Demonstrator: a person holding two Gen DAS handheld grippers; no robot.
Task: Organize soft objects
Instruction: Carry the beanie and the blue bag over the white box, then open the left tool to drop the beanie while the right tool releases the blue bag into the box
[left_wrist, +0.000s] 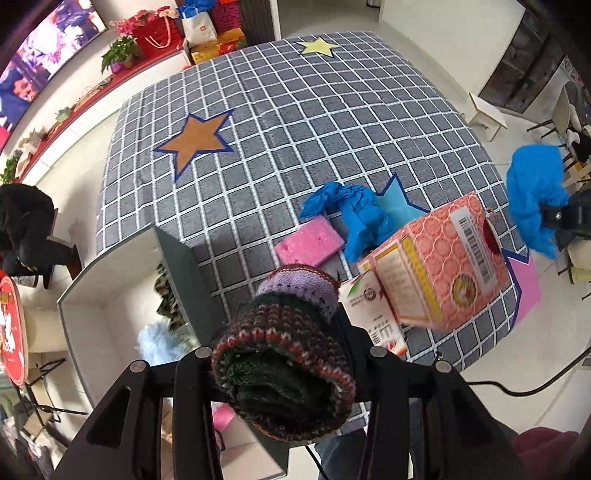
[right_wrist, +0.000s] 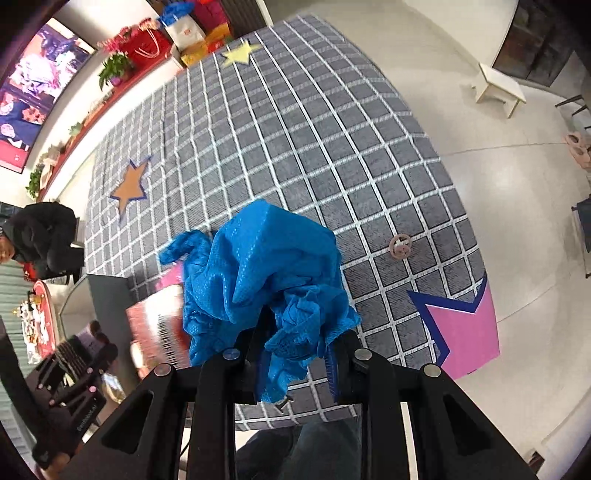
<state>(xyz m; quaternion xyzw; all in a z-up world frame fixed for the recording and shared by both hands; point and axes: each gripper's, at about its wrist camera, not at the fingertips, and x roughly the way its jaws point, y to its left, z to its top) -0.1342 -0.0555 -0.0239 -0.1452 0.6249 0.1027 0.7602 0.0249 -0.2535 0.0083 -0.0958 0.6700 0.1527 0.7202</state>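
Note:
My left gripper (left_wrist: 291, 354) is shut on a rolled knitted piece (left_wrist: 288, 350), dark with red, green and purple stripes, held above the table's near edge beside the white bin (left_wrist: 110, 291). My right gripper (right_wrist: 295, 350) is shut on a crumpled blue cloth (right_wrist: 266, 266), lifted above the checked tablecloth; it also shows at the right in the left wrist view (left_wrist: 532, 199). On the table lie a pink sponge (left_wrist: 310, 243) and another blue cloth (left_wrist: 354, 214).
A pink patterned carton (left_wrist: 439, 262) and a white box (left_wrist: 373, 317) stand near the front edge. The bin holds a light blue fluffy item (left_wrist: 159, 343) and a dark patterned cloth. A small pinkish ring (right_wrist: 400, 246) lies on the grey checked tablecloth (left_wrist: 295, 122).

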